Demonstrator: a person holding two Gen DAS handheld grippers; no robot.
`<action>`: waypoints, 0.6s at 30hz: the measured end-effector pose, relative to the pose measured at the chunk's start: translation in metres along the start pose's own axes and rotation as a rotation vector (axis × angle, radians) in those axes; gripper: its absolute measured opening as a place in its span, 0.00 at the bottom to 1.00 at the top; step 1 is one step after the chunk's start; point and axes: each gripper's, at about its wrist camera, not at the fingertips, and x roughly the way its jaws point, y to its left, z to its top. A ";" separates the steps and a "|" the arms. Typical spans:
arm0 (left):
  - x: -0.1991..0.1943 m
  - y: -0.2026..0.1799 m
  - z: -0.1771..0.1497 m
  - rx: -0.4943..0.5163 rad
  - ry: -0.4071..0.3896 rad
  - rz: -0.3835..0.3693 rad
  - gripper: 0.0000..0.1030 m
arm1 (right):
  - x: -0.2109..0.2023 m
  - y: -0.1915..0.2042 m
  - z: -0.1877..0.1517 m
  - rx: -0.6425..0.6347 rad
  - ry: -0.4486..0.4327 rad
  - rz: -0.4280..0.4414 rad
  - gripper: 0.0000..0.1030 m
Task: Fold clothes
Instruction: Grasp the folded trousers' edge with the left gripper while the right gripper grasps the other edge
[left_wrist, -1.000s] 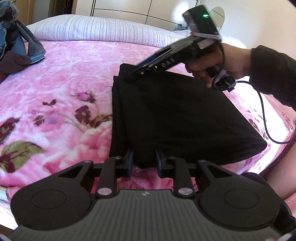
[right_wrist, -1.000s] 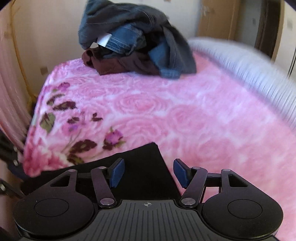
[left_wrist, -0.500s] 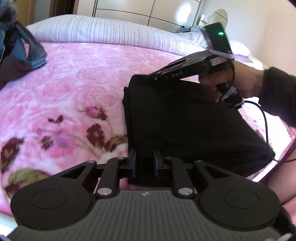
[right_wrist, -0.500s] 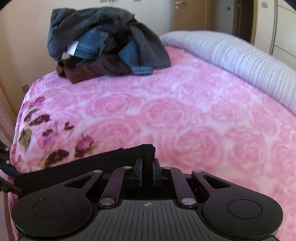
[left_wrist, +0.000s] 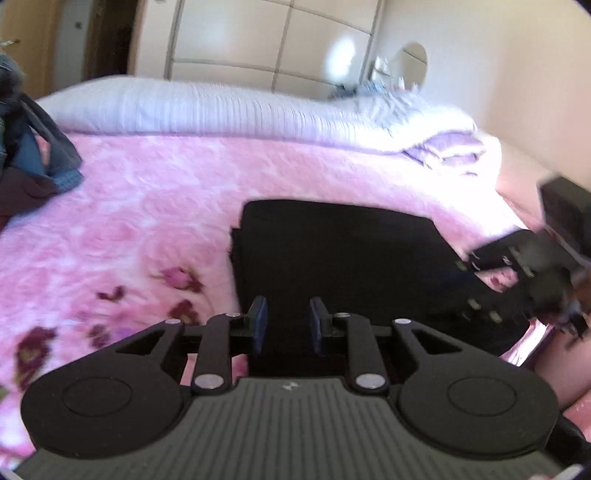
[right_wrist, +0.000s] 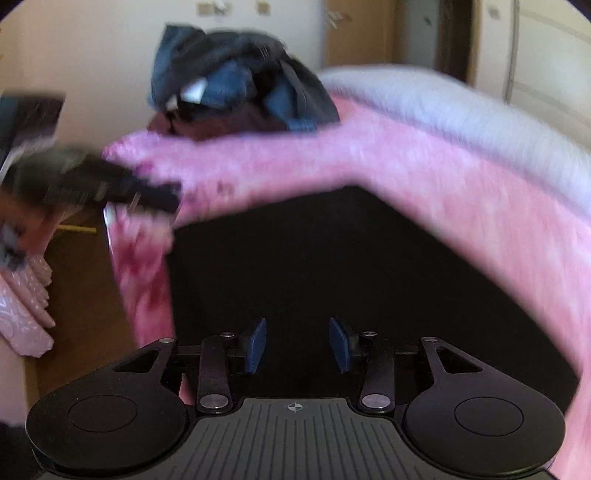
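Observation:
A folded black garment (left_wrist: 332, 258) lies flat on the pink rose blanket (left_wrist: 147, 206); it also shows in the right wrist view (right_wrist: 332, 266). My left gripper (left_wrist: 286, 323) is open and empty at the garment's near edge. My right gripper (right_wrist: 297, 345) is open and empty over the garment's right side. The right gripper shows blurred at the right of the left wrist view (left_wrist: 491, 273). The left gripper shows blurred at the left of the right wrist view (right_wrist: 110, 188).
A pile of jeans and dark clothes (right_wrist: 236, 96) sits at the bed's far left corner, also in the left wrist view (left_wrist: 29, 162). A lilac striped bedspread over the pillows (left_wrist: 221, 110) runs along the head of the bed. Wardrobe doors (left_wrist: 273, 44) stand behind.
Both grippers were shut on the garment's edges half a second ago and have opened. Both have pulled back toward the near side; the garment now lies folded smaller.

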 end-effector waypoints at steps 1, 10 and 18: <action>0.010 0.002 -0.002 0.002 0.045 0.010 0.22 | -0.003 -0.002 -0.015 0.032 0.015 -0.021 0.41; 0.003 -0.016 0.005 0.176 0.071 0.068 0.22 | -0.067 0.024 -0.062 -0.005 -0.059 -0.229 0.55; -0.023 -0.068 -0.025 0.644 -0.053 0.202 0.60 | -0.040 0.104 -0.110 -0.559 0.003 -0.393 0.74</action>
